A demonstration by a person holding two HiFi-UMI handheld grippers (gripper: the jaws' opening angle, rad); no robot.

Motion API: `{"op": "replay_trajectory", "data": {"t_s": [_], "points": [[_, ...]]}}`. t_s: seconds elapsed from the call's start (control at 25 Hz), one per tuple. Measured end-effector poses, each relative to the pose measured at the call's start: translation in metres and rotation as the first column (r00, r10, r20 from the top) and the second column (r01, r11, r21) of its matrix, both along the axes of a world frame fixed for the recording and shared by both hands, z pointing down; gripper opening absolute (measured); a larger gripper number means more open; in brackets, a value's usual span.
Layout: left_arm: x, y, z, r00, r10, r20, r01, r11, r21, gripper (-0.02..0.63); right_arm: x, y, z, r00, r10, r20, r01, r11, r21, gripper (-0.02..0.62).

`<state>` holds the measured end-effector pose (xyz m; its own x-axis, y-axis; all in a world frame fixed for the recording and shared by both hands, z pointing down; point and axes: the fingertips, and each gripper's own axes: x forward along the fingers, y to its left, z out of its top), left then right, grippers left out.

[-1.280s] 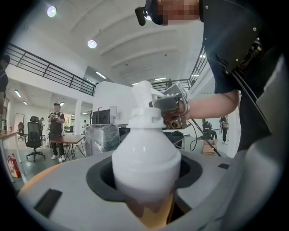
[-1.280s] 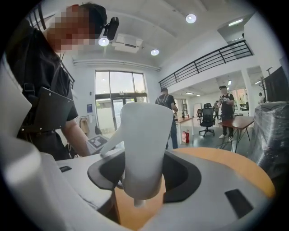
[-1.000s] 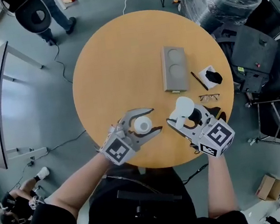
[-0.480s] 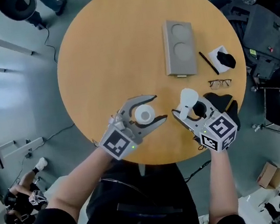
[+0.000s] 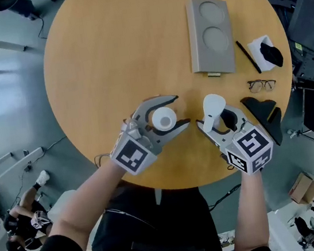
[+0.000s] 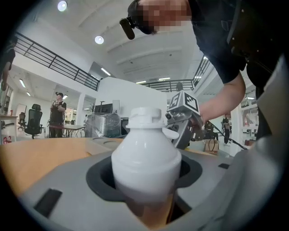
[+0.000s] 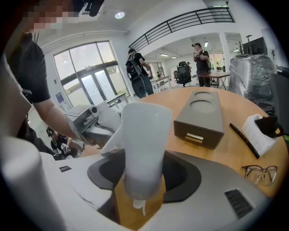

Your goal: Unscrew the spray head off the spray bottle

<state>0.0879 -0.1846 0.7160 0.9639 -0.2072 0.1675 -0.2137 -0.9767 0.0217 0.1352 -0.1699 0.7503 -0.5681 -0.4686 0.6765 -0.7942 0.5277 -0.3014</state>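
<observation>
Box [image 5: 210,35], pen [image 5: 248,57], glasses [image 5: 262,84], perhaps cloth [image 5: 266,51], beyond bottle [image 5: 163,118].

So the spray bottle [image 5: 163,118] sits between the jaws of the left gripper [image 5: 179,111], over the near part of the worktop [image 5: 106,53]. The spray head [image 5: 213,107] is between the jaws of the right gripper [image 5: 213,115], just right of the bottle and not touching it. Farther back on the right lies a box [image 5: 210,34]. A pen [image 5: 247,56] lies right of that, with glasses [image 5: 262,84] nearer, by the right edge.
</observation>
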Motion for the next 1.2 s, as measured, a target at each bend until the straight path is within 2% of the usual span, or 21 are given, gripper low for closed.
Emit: {"op": "replay_trajectory", "data": {"t_s": [0.24, 0.52, 0.64, 0.76, 0.88, 1.2], "points": [[0.006, -0.014, 0.039, 1.000, 0.004, 0.004, -0.004, 1.000, -0.011, 0.295, 0.007, -0.007, 0.040, 0.982, -0.050, -0.181, 0.041, 0.998, -0.055, 0.262], [0.009, -0.014, 0.058, 0.998, 0.041, 0.050, -0.040, 0.999, -0.028, 0.291, 0.007, -0.008, 0.073, 0.950, -0.105, -0.295, 0.065, 0.988, -0.143, 0.262], [0.008, -0.014, 0.062, 0.997, 0.043, 0.064, -0.041, 0.998, -0.037, 0.290, 0.010, -0.006, 0.087, 0.922, -0.129, -0.366, 0.069, 0.983, -0.173, 0.261], [0.003, -0.014, 0.069, 0.992, 0.038, 0.119, -0.032, 0.998, -0.051, 0.298, 0.010, -0.005, 0.097, 0.885, -0.165, -0.435, 0.087, 0.977, -0.195, 0.261], [0.003, -0.012, 0.068, 0.993, 0.063, 0.104, -0.058, 0.997, -0.052, 0.327, 0.007, -0.006, 0.103, 0.836, -0.207, -0.508, 0.116, 0.972, -0.205, 0.261], [-0.011, -0.001, 0.066, 0.988, 0.088, 0.128, -0.084, 0.996, -0.036, 0.347, -0.005, -0.007, 0.103, 0.801, -0.226, -0.555, 0.121, 0.968, -0.219, 0.260]]}}
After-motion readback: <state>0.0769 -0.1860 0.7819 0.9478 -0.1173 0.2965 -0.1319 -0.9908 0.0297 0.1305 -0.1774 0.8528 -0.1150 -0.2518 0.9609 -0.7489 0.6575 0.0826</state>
